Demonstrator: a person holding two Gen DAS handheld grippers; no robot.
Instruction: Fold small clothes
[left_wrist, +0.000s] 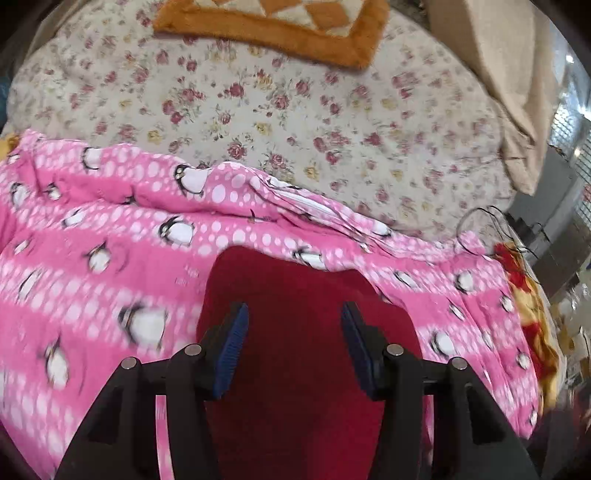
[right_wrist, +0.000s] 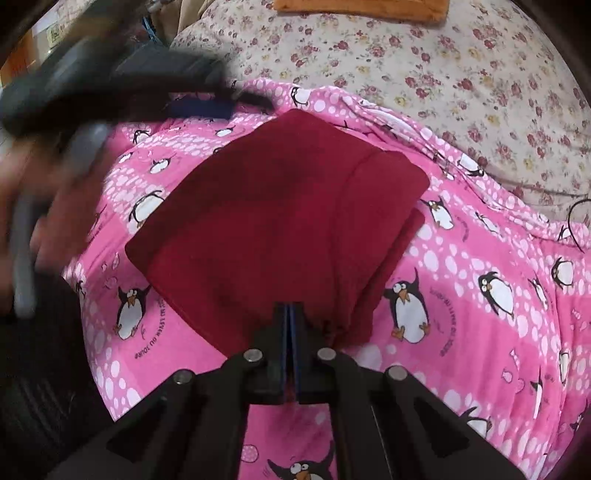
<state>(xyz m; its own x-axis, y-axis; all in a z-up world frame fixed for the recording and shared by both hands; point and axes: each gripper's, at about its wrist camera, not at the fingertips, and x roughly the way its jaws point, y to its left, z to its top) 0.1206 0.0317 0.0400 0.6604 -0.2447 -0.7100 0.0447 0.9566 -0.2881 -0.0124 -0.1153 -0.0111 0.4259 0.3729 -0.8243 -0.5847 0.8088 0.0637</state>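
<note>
Dark red cloth (right_wrist: 273, 206) folded flat; right gripper (right_wrist: 291, 314) clenched on its edge; left gripper (left_wrist: 294, 321) released

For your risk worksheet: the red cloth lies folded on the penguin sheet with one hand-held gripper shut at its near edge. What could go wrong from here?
1. The right hand-held gripper is shut at the red cloth's near edge; pulling may undo the fold.
2. The left hand-held gripper hangs open above the cloth and may snag it.
3. The penguin sheet is wrinkled, so it may bunch beneath.

Both wrist cameras look steeply down, close over the red cloth (left_wrist: 295, 332) on the pink penguin sheet (right_wrist: 461, 295).
</note>
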